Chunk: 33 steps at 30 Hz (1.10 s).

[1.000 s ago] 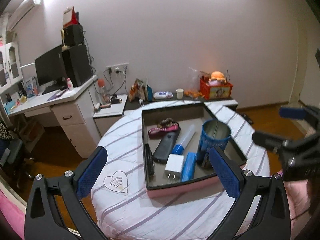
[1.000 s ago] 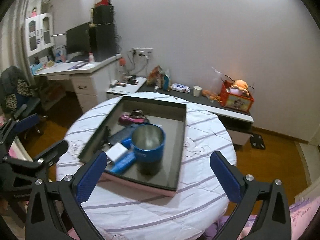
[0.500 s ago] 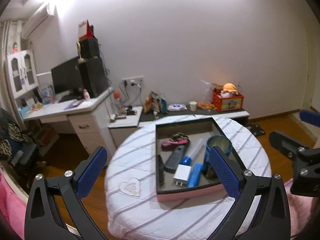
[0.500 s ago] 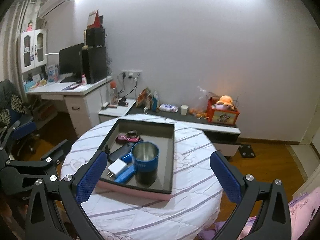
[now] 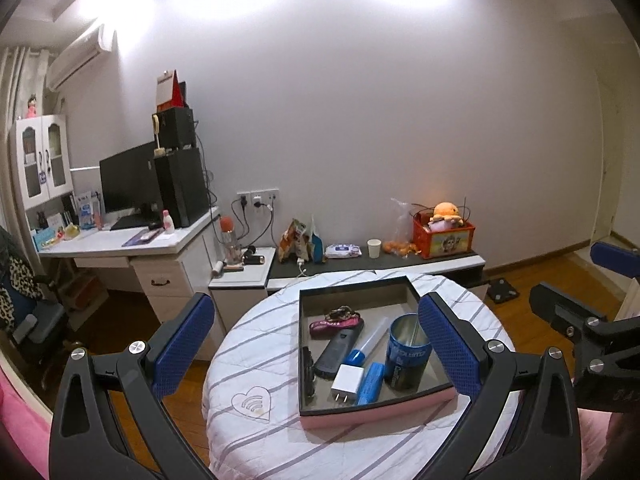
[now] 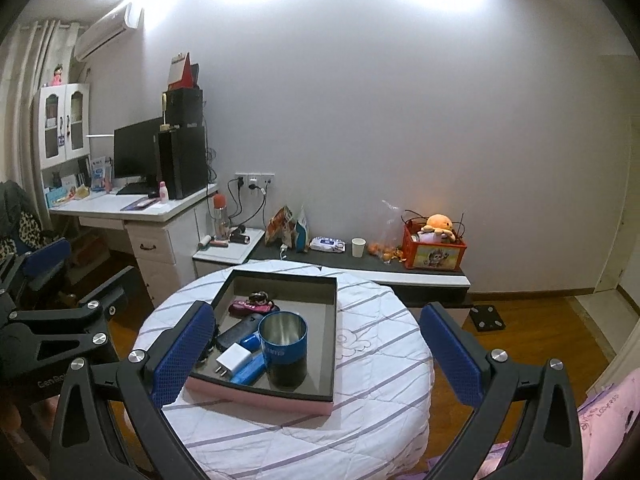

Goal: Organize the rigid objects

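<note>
Left gripper and right gripper: jaws spread wide, empty, held above round table. Pink-sided tray on striped cloth holds blue tin cup upright, white charger, blue tube, black remote, pink case. Desk behind left.

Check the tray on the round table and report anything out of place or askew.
Nothing is spilled or damaged. The blue cup stands upright in the tray. The white charger, black remote and other small items lie loosely at mixed angles, crowded on one side.
</note>
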Each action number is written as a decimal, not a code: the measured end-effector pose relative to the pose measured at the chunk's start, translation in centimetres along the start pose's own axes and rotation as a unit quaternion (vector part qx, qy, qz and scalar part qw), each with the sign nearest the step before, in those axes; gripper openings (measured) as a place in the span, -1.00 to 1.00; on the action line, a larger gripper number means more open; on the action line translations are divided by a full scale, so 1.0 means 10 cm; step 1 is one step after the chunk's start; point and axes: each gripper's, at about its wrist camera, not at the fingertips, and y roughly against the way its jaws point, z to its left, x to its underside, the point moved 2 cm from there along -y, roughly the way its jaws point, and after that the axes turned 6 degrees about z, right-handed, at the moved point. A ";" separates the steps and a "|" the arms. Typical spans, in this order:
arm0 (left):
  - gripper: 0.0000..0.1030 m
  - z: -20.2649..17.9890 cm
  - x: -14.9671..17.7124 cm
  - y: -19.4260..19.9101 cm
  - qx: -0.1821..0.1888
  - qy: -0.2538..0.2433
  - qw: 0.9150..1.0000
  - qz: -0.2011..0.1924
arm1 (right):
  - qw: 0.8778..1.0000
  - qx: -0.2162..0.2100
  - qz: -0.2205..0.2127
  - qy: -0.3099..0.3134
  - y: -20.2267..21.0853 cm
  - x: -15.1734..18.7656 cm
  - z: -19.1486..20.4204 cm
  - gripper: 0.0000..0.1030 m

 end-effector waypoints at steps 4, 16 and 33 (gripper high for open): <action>1.00 -0.01 -0.03 0.06 -0.013 -0.004 1.000 -0.012 | 1.000 -0.006 -0.010 -0.004 0.05 -0.03 -0.03 1.00; 1.00 0.05 0.00 0.07 -0.010 0.003 1.000 -0.007 | 1.000 -0.005 -0.016 -0.011 0.04 -0.06 -0.04 1.00; 1.00 0.08 0.04 0.01 -0.006 0.009 1.000 0.002 | 0.999 0.033 -0.008 0.001 -0.09 -0.04 -0.01 1.00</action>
